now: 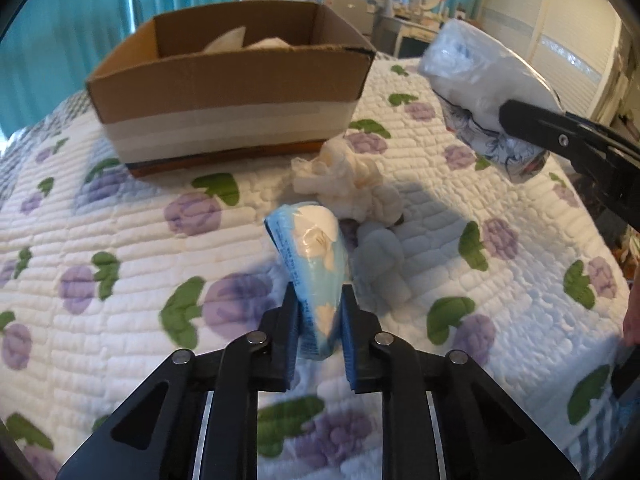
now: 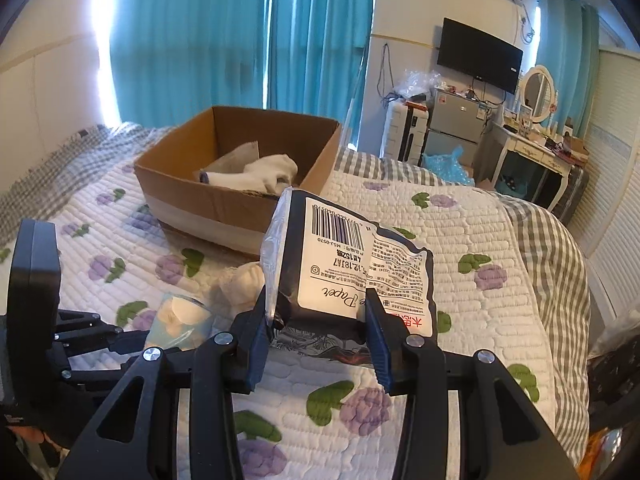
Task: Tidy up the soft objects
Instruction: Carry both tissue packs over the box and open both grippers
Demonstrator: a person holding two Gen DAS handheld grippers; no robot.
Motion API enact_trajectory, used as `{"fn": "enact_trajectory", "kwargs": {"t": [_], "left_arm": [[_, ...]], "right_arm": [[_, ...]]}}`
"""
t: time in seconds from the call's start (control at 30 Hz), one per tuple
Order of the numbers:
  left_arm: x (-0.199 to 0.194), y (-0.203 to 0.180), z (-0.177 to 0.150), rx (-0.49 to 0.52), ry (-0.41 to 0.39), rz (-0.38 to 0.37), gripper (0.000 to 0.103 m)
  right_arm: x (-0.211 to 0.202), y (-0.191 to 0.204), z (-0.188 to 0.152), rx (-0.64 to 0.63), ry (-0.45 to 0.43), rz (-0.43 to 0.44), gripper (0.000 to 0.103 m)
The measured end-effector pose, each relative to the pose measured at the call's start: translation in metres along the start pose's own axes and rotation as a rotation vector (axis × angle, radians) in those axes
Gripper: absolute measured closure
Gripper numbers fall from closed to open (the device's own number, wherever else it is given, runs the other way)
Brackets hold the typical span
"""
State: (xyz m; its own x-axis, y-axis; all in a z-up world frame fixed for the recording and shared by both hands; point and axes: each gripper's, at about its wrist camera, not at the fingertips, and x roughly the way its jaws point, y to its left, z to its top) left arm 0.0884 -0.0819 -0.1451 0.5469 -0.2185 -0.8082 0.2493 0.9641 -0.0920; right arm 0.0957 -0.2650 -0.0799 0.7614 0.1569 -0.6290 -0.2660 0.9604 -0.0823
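While you hold both tools above the quilt, this is how things stand:

Left gripper (image 1: 320,300): your jaws are closed to a narrow gap on the light-blue tissue pack (image 1: 310,264); the blue pads press its two long sides near its lower end, and the pack stands up between them, leaning a little to the left.
Right gripper (image 2: 316,304): your jaws are set wider and pinch the large tissue pack (image 2: 348,268) by its sides; its barcode label faces the right wrist camera, and in the left wrist view the pack (image 1: 484,92) hangs clear of the bed at the upper right.
Cardboard box (image 1: 240,92): it sits open on the far part of the quilt (image 1: 120,232), beyond both packs; white cloth (image 2: 268,174) lies inside, against the near wall.
Crumpled white cloth (image 1: 348,180): it lies on the quilt just in front of the box, between the box and your left gripper.
Second white bundle (image 1: 380,260): it lies just right of the blue pack; you cannot tell whether they touch.
Room behind: teal curtains (image 2: 240,32), a wall television (image 2: 480,56), a dressing table (image 2: 532,148).
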Motion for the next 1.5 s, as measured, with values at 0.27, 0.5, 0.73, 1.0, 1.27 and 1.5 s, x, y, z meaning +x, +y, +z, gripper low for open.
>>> {"fn": "enact_trajectory", "kwargs": {"t": [0.27, 0.5, 0.73, 1.0, 1.27, 1.5], "left_arm": [[-0.058, 0.002, -0.002, 0.020, -0.090, 0.033, 0.086], [-0.113, 0.009, 0.018, 0.025, -0.216, 0.062, 0.086], [-0.135, 0.028, 0.063, 0.037, -0.295, 0.084, 0.086], [-0.114, 0.056, 0.120, 0.058, -0.335, 0.154, 0.086], [-0.048, 0.085, 0.162, 0.041, -0.296, 0.163, 0.086], [-0.001, 0.099, 0.182, 0.053, -0.261, 0.148, 0.084]], "right_arm": [[-0.043, 0.016, 0.003, 0.010, -0.049, 0.007, 0.061], [-0.081, 0.036, 0.023, -0.024, -0.117, 0.024, 0.061], [-0.096, 0.055, 0.064, -0.076, -0.192, 0.044, 0.061], [-0.061, 0.068, 0.121, -0.147, -0.230, 0.040, 0.061], [0.020, 0.067, 0.147, -0.171, -0.186, 0.048, 0.061], [0.075, 0.063, 0.162, -0.203, -0.154, 0.038, 0.061]]}}
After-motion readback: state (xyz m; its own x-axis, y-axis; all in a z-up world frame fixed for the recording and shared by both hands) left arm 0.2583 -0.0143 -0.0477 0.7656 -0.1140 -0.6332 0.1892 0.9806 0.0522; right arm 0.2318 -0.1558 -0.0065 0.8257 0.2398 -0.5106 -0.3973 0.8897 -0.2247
